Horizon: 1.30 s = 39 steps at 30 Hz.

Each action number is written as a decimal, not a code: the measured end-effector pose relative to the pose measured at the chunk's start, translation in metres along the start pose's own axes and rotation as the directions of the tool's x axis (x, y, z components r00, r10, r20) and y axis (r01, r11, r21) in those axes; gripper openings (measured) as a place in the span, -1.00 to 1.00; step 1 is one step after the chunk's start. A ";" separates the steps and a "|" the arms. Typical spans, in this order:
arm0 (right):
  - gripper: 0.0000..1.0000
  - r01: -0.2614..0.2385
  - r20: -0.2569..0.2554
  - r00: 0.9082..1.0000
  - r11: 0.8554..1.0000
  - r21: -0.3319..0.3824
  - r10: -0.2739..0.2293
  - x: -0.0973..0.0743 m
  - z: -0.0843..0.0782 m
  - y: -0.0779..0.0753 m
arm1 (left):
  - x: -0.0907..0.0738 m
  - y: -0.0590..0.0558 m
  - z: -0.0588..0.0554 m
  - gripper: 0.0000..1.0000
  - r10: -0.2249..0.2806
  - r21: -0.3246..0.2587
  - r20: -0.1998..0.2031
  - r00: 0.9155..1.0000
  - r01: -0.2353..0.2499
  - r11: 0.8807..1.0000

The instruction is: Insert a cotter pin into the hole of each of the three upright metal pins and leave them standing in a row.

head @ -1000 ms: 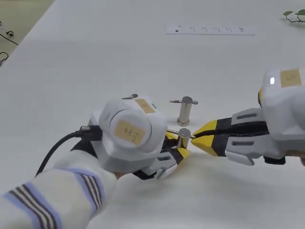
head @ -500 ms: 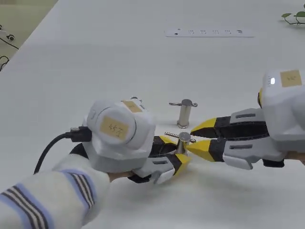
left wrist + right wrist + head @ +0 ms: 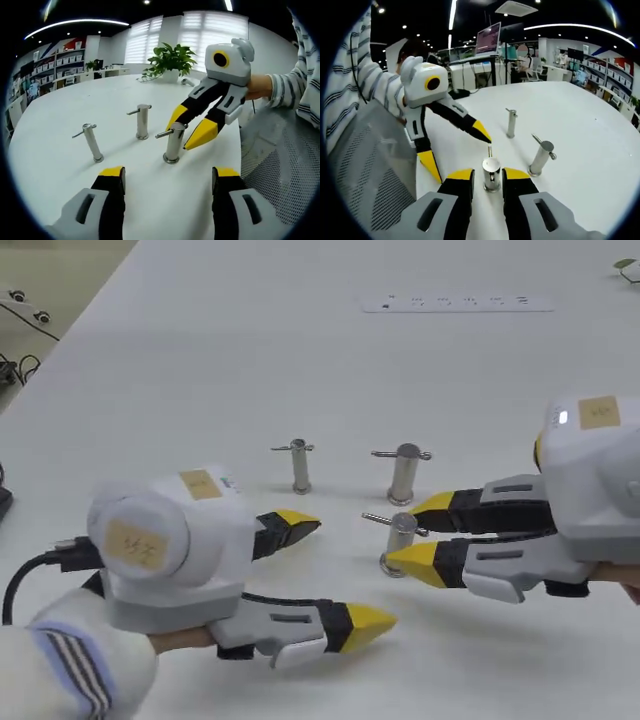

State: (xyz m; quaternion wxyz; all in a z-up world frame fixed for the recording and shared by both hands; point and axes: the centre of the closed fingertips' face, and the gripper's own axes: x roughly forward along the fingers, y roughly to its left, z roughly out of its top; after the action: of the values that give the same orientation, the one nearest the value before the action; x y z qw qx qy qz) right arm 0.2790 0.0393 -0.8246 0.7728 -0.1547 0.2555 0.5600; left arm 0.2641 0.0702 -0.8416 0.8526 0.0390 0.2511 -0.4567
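Note:
Three upright metal pins stand on the white table [image 3: 200, 370]: a far left pin [image 3: 299, 466], a far right pin [image 3: 404, 473] and a near pin [image 3: 399, 542]. Each has a cotter pin through its head. My right gripper [image 3: 416, 535] is open, its yellow-tipped jaws on either side of the near pin [image 3: 491, 175]. My left gripper [image 3: 338, 570] is open wide, empty, to the left of the near pin [image 3: 174, 144] and apart from it. The other two pins [image 3: 92, 142] [image 3: 142, 121] stand free.
A white power strip [image 3: 458, 304] lies at the table's far side, and a potted plant [image 3: 170, 60] stands on the table beyond the pins. A black cable [image 3: 30, 570] trails from the left gripper. A person's striped sleeve [image 3: 70, 675] is at lower left.
My left gripper let go of the near pin, opened wide and drew back to the left. The right gripper's jaws parted and now straddle that pin. The camera shifted.

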 end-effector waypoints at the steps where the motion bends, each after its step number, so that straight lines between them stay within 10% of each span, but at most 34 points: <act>1: -0.53 -0.001 0.004 1.000 1.000 0.003 0.001 0.000 0.000 0.000 | -0.003 0.000 0.000 0.43 0.000 -0.004 0.007 1.000 0.000 1.000; 8: -0.54 0.004 -0.001 1.000 1.000 0.008 -0.004 0.003 -0.001 -0.005 | -0.012 0.004 0.003 0.51 0.016 -0.086 0.057 0.998 -0.011 0.996; 14: -0.56 -0.008 -0.012 1.000 1.000 0.003 0.008 0.007 -0.003 -0.005 | -0.014 0.000 0.004 0.99 0.008 -0.095 0.058 0.998 -0.002 0.995; 39: -0.73 -0.101 -0.009 0.995 0.994 -0.052 0.100 0.008 -0.008 -0.005 | -0.025 -0.011 0.004 0.98 -0.011 -0.045 0.003 1.000 0.011 0.999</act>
State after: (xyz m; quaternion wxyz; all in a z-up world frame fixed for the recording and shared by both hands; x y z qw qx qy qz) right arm 0.2839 0.0400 -0.8355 0.7384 -0.1637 0.2505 0.6043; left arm 0.2453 0.0812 -0.8251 0.8510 0.0178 0.2605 -0.4557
